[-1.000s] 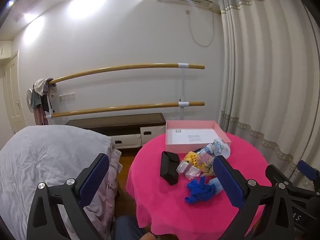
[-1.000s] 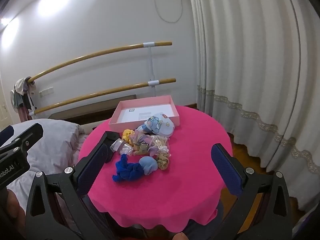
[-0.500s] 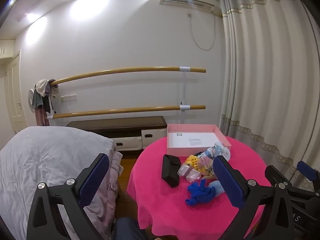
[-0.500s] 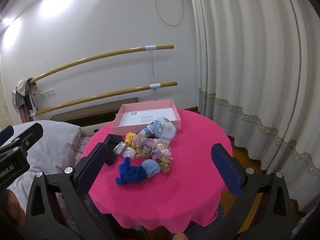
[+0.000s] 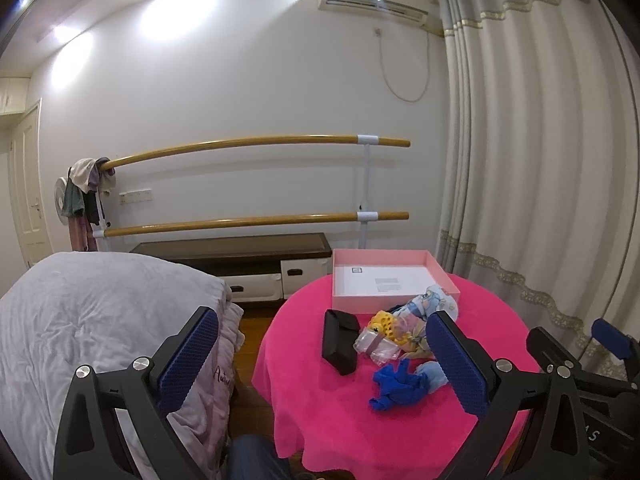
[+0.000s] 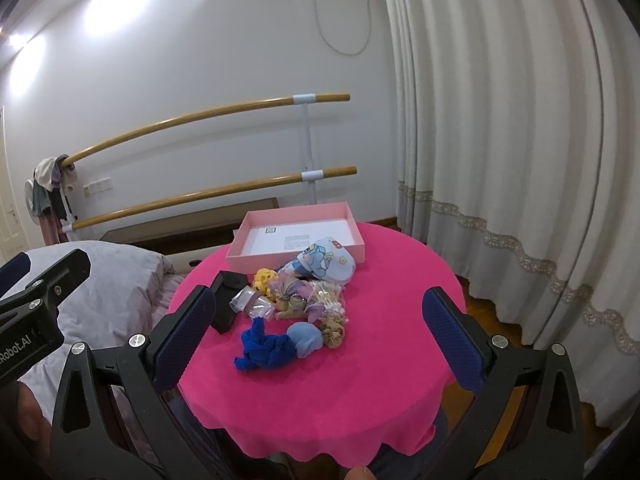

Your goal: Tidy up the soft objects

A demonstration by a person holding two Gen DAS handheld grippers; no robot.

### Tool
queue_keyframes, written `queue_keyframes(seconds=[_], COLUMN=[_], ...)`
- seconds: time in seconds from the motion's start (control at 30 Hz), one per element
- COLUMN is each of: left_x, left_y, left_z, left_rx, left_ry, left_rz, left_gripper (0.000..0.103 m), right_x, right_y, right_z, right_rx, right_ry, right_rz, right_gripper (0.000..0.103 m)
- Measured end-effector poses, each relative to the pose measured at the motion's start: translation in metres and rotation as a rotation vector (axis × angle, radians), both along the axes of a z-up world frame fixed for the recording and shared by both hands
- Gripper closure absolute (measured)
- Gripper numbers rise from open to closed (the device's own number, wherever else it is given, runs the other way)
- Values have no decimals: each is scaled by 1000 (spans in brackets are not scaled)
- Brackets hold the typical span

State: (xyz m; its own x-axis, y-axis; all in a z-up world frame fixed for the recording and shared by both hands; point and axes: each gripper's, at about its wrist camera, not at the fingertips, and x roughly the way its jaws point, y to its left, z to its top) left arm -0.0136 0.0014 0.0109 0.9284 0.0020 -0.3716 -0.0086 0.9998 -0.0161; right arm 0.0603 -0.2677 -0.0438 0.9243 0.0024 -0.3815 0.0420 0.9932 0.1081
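Both grippers, left [image 5: 322, 364] and right [image 6: 318, 336], gaping wide and empty above table's [image 6: 384, 364] near edge, soft pile [image 6: 298, 304] mid-table before pink box [image 6: 296, 234] at far edge; likely approach stage, next reaching for blue cloth [image 6: 262, 346].

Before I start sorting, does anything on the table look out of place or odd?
Mostly a loose heap in front of the empty pink box. The odd ones out are hard items among the soft things: a black case at the heap's left edge and a clear plastic container lying on its side beside it.
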Motion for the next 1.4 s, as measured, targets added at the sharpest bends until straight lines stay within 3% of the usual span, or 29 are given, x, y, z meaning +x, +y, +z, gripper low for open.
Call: queue_keyframes(seconds=[0.57, 0.8, 1.4], left_x=[17, 34, 165], left_y=[3, 8, 11], left_z=[-10, -27, -124], left_rx=[-24, -11, 30], left_ry=[51, 87, 311], left_rz=[-23, -4, 35], left_gripper=[0, 0, 0], right_x=[4, 17, 113], right_y=[1, 4, 28], right_z=[-2, -12, -123], right_rx=[-8, -23, -24], right_ry=[5, 29, 288], right_rz=[-5, 5, 116], right_gripper=[0, 0, 0])
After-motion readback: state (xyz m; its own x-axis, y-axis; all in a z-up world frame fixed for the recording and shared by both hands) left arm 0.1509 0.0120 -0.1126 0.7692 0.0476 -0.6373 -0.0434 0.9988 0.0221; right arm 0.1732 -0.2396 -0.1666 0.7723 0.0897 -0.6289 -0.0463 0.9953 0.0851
